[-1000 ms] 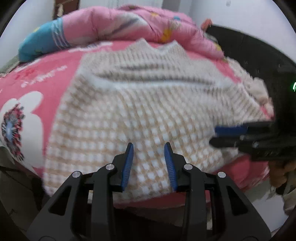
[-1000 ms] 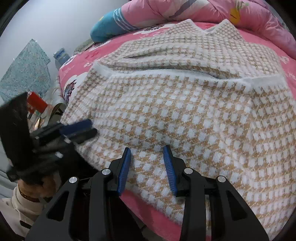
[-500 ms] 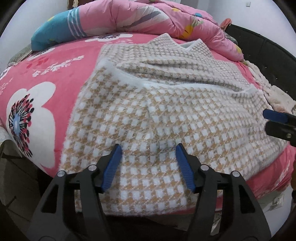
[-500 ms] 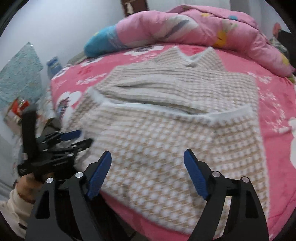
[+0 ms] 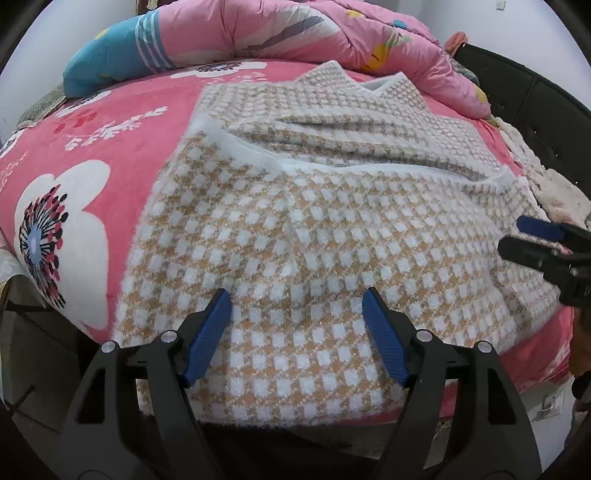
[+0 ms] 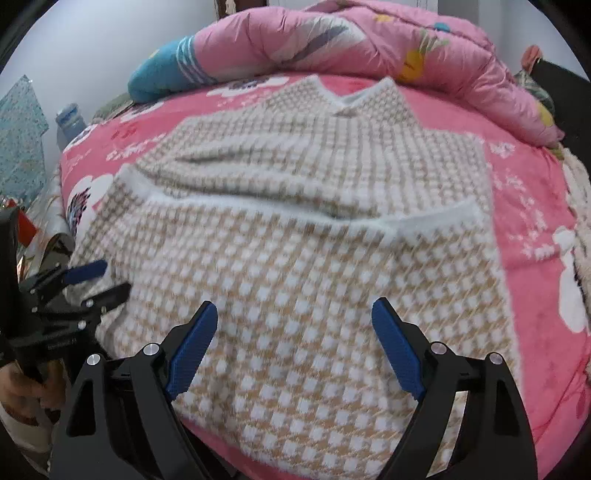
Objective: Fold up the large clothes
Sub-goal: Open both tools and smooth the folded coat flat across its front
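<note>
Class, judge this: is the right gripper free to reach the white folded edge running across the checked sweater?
Probably yes. The right gripper, its jaws just opened and empty, hangs over the sweater; nothing lies between it and the white edge.

A tan-and-white checked sweater (image 5: 314, 236) lies flat on the pink floral bed (image 5: 122, 122) — lower half folded up, collar pointing away.

Sweater (image 5: 314, 236): tan & white check, white trim band across fold, white lining at collar.
Bed sheet (image 5: 122, 147): hot pink w/ white flowers; one flower has black, red & blue centre.
Quilt (image 5: 295, 33): pale pink, grey, yellow & orange print; one end teal blue w/ white stripes.
Fingers (image 5: 207, 341): blue ribbed pads on black frames, both grippers.
Headboard (image 5: 535, 107): black.
</note>
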`<move>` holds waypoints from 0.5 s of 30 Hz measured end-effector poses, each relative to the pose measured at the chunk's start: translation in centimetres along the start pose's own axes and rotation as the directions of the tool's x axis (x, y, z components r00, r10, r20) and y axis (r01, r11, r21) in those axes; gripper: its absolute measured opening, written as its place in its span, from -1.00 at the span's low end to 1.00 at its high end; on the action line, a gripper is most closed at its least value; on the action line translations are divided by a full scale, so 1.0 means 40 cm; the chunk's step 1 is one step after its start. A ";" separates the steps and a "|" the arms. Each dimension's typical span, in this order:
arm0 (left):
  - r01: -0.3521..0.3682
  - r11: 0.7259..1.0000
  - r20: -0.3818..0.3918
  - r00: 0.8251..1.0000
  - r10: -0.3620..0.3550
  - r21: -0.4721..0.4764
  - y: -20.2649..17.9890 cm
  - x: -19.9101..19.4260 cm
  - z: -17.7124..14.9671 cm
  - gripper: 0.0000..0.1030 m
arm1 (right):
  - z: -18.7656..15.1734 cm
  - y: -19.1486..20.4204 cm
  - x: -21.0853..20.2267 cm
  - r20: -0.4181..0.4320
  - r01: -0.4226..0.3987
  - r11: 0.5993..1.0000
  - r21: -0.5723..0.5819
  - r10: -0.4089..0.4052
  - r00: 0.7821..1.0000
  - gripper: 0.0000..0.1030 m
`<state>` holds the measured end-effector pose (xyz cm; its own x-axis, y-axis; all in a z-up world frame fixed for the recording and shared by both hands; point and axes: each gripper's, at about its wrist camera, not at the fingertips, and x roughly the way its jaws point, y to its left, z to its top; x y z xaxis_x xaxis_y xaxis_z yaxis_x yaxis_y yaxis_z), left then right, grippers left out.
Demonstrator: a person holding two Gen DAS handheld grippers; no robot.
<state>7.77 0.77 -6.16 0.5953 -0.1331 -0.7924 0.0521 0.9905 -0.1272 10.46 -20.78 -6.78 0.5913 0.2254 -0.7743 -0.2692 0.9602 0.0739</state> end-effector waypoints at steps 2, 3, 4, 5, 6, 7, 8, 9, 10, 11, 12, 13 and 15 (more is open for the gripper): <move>-0.001 1.000 -0.002 1.000 0.001 -0.001 0.000 0.001 0.002 0.39 | 0.010 -0.009 0.007 0.003 0.004 1.000 0.007 -0.004 1.000 0.72; -0.001 1.000 -0.004 1.000 0.001 -0.001 -0.001 0.001 0.003 0.39 | 0.013 -0.011 0.011 0.002 0.004 1.000 0.010 -0.004 1.000 0.72; -0.002 1.000 -0.005 1.000 0.002 -0.002 0.000 0.001 0.004 0.40 | 0.012 -0.013 0.015 -0.001 0.005 1.000 0.013 -0.005 1.000 0.72; -0.002 1.000 -0.006 1.000 0.002 -0.001 0.000 0.001 0.004 0.42 | 0.011 -0.013 0.019 -0.007 0.007 1.000 0.015 -0.006 1.000 0.73; -0.001 1.000 -0.007 1.000 0.001 -0.001 -0.002 0.002 0.005 0.43 | 0.009 -0.013 0.023 -0.011 0.006 1.000 0.017 -0.006 1.000 0.73; 0.000 1.000 -0.008 1.000 0.000 -0.001 -0.003 0.002 0.005 0.46 | 0.008 -0.011 0.028 -0.014 0.004 1.000 0.018 -0.004 1.000 0.73; 0.000 1.000 -0.009 1.000 0.000 0.000 -0.004 0.002 0.004 0.48 | 0.008 -0.005 0.037 -0.019 0.002 1.000 0.018 -0.001 1.000 0.73; -0.001 1.000 -0.010 1.000 0.002 0.002 -0.005 0.002 0.004 0.49 | 0.007 -0.004 0.041 -0.025 0.002 1.000 0.019 -0.001 1.000 0.73; -0.004 1.000 -0.010 1.000 0.004 0.004 -0.008 0.002 0.003 0.50 | 0.003 -0.005 0.043 -0.027 0.002 1.000 0.019 -0.002 1.000 0.73; -0.005 1.000 -0.011 1.000 0.006 0.007 -0.008 0.003 0.003 0.51 | 0.001 -0.005 0.044 -0.029 0.002 1.000 0.021 -0.001 1.000 0.73; -0.007 1.000 -0.012 1.000 0.007 0.008 -0.010 0.002 0.003 0.51 | -0.001 -0.007 0.044 -0.030 0.001 1.000 0.023 -0.001 1.000 0.73; -0.010 1.000 -0.013 1.000 0.010 0.007 -0.011 0.001 0.003 0.52 | -0.003 -0.009 0.044 -0.031 -0.001 1.000 0.026 0.002 1.000 0.73; -0.014 1.000 -0.015 1.000 0.014 0.010 -0.013 -0.002 0.005 0.53 | -0.005 -0.011 0.042 -0.031 -0.004 1.000 0.029 0.005 0.999 0.73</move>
<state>7.84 0.28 -5.92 0.5839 -0.1196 -0.8030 0.0520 0.9926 -0.1101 11.41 -20.85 -8.24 0.5660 0.2246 -0.7932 -0.2492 0.9638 0.0951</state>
